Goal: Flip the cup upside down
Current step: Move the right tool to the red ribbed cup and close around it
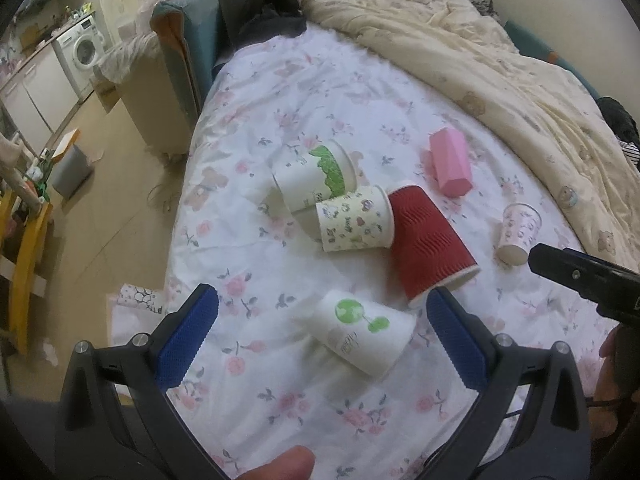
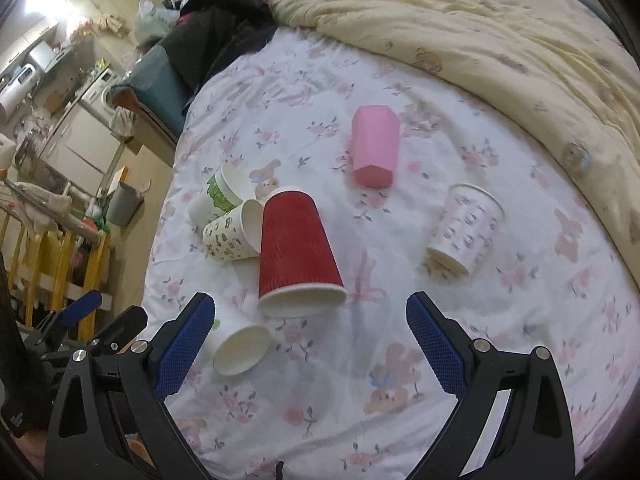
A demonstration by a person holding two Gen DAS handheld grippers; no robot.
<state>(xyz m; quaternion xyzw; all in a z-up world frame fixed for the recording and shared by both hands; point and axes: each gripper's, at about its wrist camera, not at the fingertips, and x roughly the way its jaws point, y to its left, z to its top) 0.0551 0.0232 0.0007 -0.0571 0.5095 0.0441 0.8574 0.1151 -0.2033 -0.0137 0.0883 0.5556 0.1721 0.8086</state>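
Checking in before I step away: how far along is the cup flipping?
Nothing looks done: none of the cups on the bed clearly stands rim-down; the red cup and white cup with green print lie on their sides. In hand: nothing. The left gripper is open around that white cup without touching it; the right gripper is open too. Gripping and flipping remain.

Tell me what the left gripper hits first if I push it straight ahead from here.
Most likely the white cup with the green globe print, lying on its side between the open left gripper fingers. The red ribbed cup lies just beyond. Depth is hard to judge through the fisheye.
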